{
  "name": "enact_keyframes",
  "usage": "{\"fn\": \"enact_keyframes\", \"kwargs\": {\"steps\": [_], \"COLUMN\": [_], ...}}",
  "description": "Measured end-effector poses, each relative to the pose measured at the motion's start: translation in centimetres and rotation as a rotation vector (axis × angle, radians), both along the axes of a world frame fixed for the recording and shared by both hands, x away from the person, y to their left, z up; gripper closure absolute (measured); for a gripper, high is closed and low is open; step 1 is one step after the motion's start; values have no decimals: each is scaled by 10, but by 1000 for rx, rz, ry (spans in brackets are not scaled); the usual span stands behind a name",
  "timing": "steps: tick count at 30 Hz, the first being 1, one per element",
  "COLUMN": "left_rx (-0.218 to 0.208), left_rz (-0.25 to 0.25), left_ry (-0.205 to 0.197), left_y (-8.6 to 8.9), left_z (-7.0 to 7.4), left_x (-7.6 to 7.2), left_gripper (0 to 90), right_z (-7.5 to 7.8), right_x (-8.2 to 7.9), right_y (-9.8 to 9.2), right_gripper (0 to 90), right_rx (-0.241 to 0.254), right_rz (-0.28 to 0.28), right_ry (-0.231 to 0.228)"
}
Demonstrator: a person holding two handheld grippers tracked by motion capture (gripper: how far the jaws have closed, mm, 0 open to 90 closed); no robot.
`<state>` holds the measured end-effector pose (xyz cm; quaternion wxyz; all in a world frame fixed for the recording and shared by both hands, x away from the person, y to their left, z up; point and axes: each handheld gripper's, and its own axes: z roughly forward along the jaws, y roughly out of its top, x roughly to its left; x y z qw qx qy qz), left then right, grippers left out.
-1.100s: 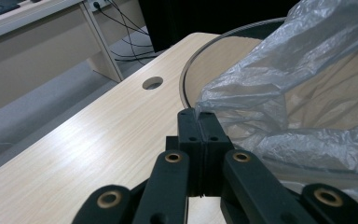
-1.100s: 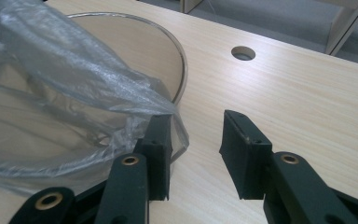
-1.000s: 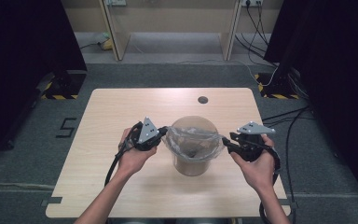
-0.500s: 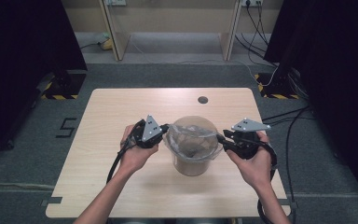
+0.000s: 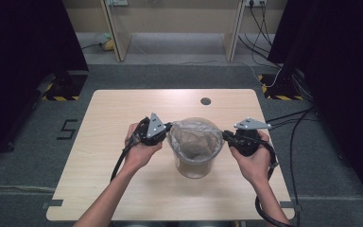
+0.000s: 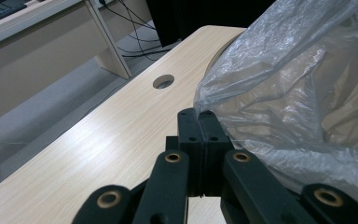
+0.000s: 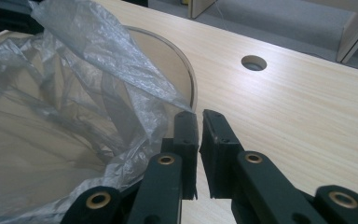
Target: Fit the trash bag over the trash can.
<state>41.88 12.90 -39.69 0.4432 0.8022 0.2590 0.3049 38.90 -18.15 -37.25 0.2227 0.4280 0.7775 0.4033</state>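
With the left hand-held gripper [image 6: 196, 116] already clamped on the plastic bag [image 5: 194, 137] at the left side of the bin [image 5: 194, 163], the right hand-held gripper [image 7: 199, 116] has just been closing at the bin's right rim, but a narrow gap remains and I see no film pinched. Feed the edge fully between the pads before pulling outward. Film is thin, crinkly, translucent grey; bin is round, smooth and sits mid-counter [image 5: 123, 113].
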Motion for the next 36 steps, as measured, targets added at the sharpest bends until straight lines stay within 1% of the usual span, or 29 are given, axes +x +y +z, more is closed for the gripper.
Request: {"fn": "enact_keyframes", "kwargs": {"steps": [3, 5, 6, 7, 8, 9, 11, 12, 13, 14, 15, 16, 17, 18, 20, 22, 23, 24, 25, 26, 27, 30, 31, 32, 33, 34, 36], "left_rx": [-2, -8, -10, -10, -10, -12, -26, -26, -40, -40, -50, -50, -59, -59, -61, -65, -64, -69, -72, -72, -72, -54, -51, -48, -38, -38, -24], "left_rz": [-3, -6, -12, -26, -26, -36, -56, -56, -73, -73, -90, -90, -115, -115, -132, -136, -131, -116, -103, -103, -91, -67, -61, -61, -58, -58, -50], "left_ry": [1, -1, -1, 7, 7, 8, 11, 11, 14, 14, 21, 21, 25, 25, 16, 13, 9, 13, 21, 21, 28, 30, 28, 27, 28, 28, 24], "left_y": [1, 2, 3, 6, 6, 7, 12, 12, 14, 14, 16, 16, 16, 16, 15, 14, 13, 13, 12, 12, 11, 6, 4, 3, 0, 0, -2], "left_z": [0, 1, 2, 4, 4, 5, 8, 8, 10, 10, 12, 12, 15, 15, 17, 18, 18, 19, 18, 18, 18, 19, 18, 18, 17, 17, 16], "left_x": [1, 2, 1, 0, 0, -1, -5, -5, -7, -7, -10, -10, -13, -13, -17, -17, -15, -12, -8, -8, -4, 1, 3, 4, 6, 6, 8], "left_gripper": [883, 833, 833, 783, 763, 763, 707, 692, 672, 660, 647, 640, 629, 622, 620, 651, 651, 702, 796, 814, 835, 854, 866, 866, 870, 871, 871], "right_z": [-3, -4, -4, -4, -4, -4, -5, -5, -4, -4, -4, -4, -4, -4, -3, -2, -2, -1, 1, 1, 2, 4, 7, 7, 11, 11, 15], "right_x": [3, 4, 4, 5, 5, 6, 6, 6, 6, 6, 6, 6, 6, 6, 6, 6, 6, 5, 4, 4, 1, -1, -5, -5, -8, -8, -11], "right_y": [1, 2, 2, 2, 2, 2, 2, 2, 2, 2, 3, 3, 4, 4, 4, 5, 5, 5, 5, 5, 4, 3, 3, 3, 3, 3, 5], "right_gripper": [851, 851, 851, 850, 850, 849, 846, 846, 846, 846, 846, 846, 843, 843, 837, 827, 820, 807, 770, 770, 740, 715, 693, 693, 675, 675, 663], "right_rx": [-6, -10, -10, -19, -19, -23, -29, -29, -34, -34, -42, -42, -45, -45, -53, -56, -56, -54, -54, -54, -55, -55, -48, -48, -50, -50, -47], "right_rz": [-5, -12, -12, -16, -16, -17, -22, -22, -24, -24, -25, -25, -28, -28, -30, -28, -26, -28, -30, -30, -24, -18, -5, -5, 13, 13, 27], "right_ry": [9, 11, 11, 16, 16, 17, 22, 22, 21, 21, 19, 19, 20, 20, 15, 15, 15, 12, 2, 2, -5, -13, -24, -24, -38, -38, -48]}}
